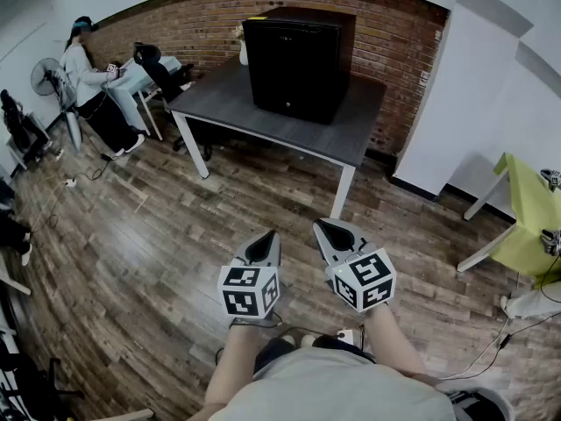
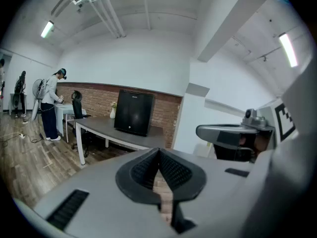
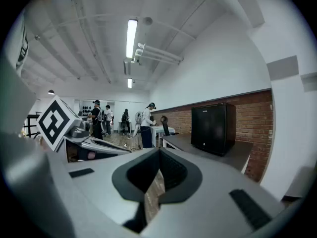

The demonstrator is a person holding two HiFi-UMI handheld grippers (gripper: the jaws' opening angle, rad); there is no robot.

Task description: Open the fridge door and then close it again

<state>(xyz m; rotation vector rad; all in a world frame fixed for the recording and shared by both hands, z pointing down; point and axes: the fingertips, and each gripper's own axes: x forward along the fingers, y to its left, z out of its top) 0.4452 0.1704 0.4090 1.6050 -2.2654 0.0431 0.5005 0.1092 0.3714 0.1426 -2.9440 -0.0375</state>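
Observation:
A small black fridge (image 1: 296, 60) stands on a dark grey table (image 1: 263, 112) against the brick wall, its door closed; it also shows in the left gripper view as the fridge (image 2: 132, 113) and in the right gripper view as the fridge (image 3: 214, 128). My left gripper (image 1: 266, 238) and right gripper (image 1: 326, 227) are held side by side low over the wooden floor, well short of the table. Both are shut with nothing between the jaws. The left gripper (image 2: 159, 153) and right gripper (image 3: 158, 152) point toward the table.
A person (image 1: 92, 86) sits at a small white desk at the far left by an office chair (image 1: 162, 73) and a fan (image 1: 48, 79). A yellow-green table (image 1: 526, 226) stands at the right. A white wall column (image 1: 465, 95) rises right of the fridge table. Cables lie on the floor.

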